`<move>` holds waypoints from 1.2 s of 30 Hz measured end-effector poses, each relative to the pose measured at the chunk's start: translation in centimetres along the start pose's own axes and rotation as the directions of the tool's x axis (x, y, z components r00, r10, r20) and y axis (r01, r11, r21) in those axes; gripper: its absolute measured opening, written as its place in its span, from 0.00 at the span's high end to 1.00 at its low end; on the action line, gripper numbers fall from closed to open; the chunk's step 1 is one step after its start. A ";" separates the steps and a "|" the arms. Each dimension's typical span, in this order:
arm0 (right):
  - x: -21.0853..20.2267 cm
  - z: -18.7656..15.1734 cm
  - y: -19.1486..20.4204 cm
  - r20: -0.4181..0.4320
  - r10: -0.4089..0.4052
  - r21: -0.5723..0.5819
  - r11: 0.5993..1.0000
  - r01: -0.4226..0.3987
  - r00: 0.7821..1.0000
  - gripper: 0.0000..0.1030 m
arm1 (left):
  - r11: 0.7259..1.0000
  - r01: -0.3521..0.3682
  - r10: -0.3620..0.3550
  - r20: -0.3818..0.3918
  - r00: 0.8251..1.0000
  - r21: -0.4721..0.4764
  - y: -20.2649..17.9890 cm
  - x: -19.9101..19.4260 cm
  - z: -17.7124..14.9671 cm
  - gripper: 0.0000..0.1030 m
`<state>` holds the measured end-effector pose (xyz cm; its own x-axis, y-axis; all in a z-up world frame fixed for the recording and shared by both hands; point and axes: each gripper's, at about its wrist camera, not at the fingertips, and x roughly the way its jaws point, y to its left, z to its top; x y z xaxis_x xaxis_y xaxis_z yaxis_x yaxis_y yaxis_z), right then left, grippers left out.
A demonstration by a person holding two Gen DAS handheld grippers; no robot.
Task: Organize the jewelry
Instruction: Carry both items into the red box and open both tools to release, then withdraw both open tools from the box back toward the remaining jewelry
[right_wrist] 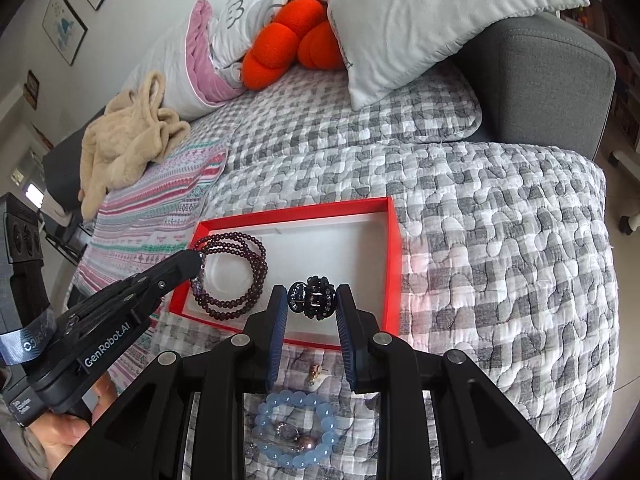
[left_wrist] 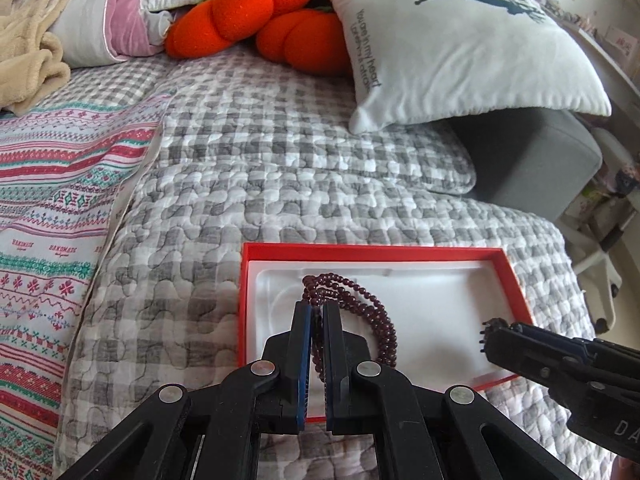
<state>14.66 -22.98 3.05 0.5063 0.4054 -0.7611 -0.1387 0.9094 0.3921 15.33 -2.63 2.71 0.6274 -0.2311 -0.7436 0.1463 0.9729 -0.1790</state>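
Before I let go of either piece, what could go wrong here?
1. The left gripper is pinching the dark bead string right by the red box edge; lifting away could drag the loops out.
2. The hair clip sits between the right gripper fingers above the box; an uneven release might tip it onto the quilt.
3. The blue bracelet lies underneath and could get knocked.

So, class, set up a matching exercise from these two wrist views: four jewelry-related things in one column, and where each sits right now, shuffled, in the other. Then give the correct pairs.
Things
1. dark red bead strand
2. black hair clip
3. light blue bead bracelet
4. red box

Places
A. on the quilt, outside the box
B. between the right gripper fingers
C. lying open on the quilt
D. in the box, pinched by the left gripper

Pairs: 1-D, 2-B, 3-A, 4-C
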 end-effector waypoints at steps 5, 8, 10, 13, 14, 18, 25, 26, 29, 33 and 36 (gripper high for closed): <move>0.4 -0.1 0.0 -0.010 -0.016 -0.005 1.000 0.016 1.000 0.74 | 0.999 -0.042 0.043 -0.020 0.999 0.021 0.2 0.8 -0.3 0.99; 0.6 -0.2 0.1 -0.013 -0.024 -0.007 1.000 0.023 1.000 0.74 | 0.998 -0.049 0.050 -0.023 0.998 0.028 0.1 0.9 -0.3 0.99; 0.6 -0.2 0.1 -0.014 -0.026 -0.010 1.000 0.026 1.000 0.74 | 0.998 -0.051 0.051 -0.024 0.998 0.035 0.0 0.9 -0.3 0.99; 0.5 -0.1 0.0 -0.013 -0.027 -0.011 1.000 0.027 1.000 0.74 | 0.998 -0.047 0.048 -0.021 0.999 0.038 -0.1 0.5 -0.2 0.87; 0.4 -0.1 0.0 -0.007 -0.024 -0.006 1.000 0.024 1.000 0.73 | 0.998 -0.039 0.040 -0.020 0.999 0.039 -0.1 0.3 -0.2 0.83; -0.6 0.2 -0.2 0.010 -0.021 0.003 1.000 0.021 1.000 0.61 | 0.998 -0.037 0.037 -0.009 0.999 0.049 -0.3 -1.2 -0.4 0.66; -3.4 -0.5 0.0 0.041 -0.042 -0.008 0.999 0.042 0.998 0.51 | 0.998 -0.040 0.039 0.004 0.999 0.058 0.1 -4.4 -2.1 0.40; -3.7 -0.8 0.1 0.040 -0.049 -0.013 0.999 0.050 0.998 0.48 | 0.997 -0.040 0.040 0.007 0.999 0.060 0.3 -4.8 -2.5 0.39; -4.6 -1.9 0.6 0.038 -0.070 -0.036 0.997 0.071 0.997 0.44 | 0.998 -0.031 0.031 0.002 1.000 0.060 0.8 -5.9 -3.8 0.30; -5.3 -3.5 1.4 0.025 -0.086 -0.061 0.994 0.088 0.996 0.37 | 0.999 -0.019 0.020 -0.022 1.000 0.047 1.5 -6.7 -5.6 0.24; -5.2 -4.5 1.4 0.001 -0.093 -0.058 0.994 0.093 0.996 0.37 | 0.998 -0.030 0.032 -0.035 0.999 0.048 1.9 -6.9 -6.7 0.21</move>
<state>7.94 -23.39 5.25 0.5181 0.3188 -0.7937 -0.1404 0.9470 0.2888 6.11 0.83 3.21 0.6043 -0.2000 -0.7712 0.1638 0.9785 -0.1255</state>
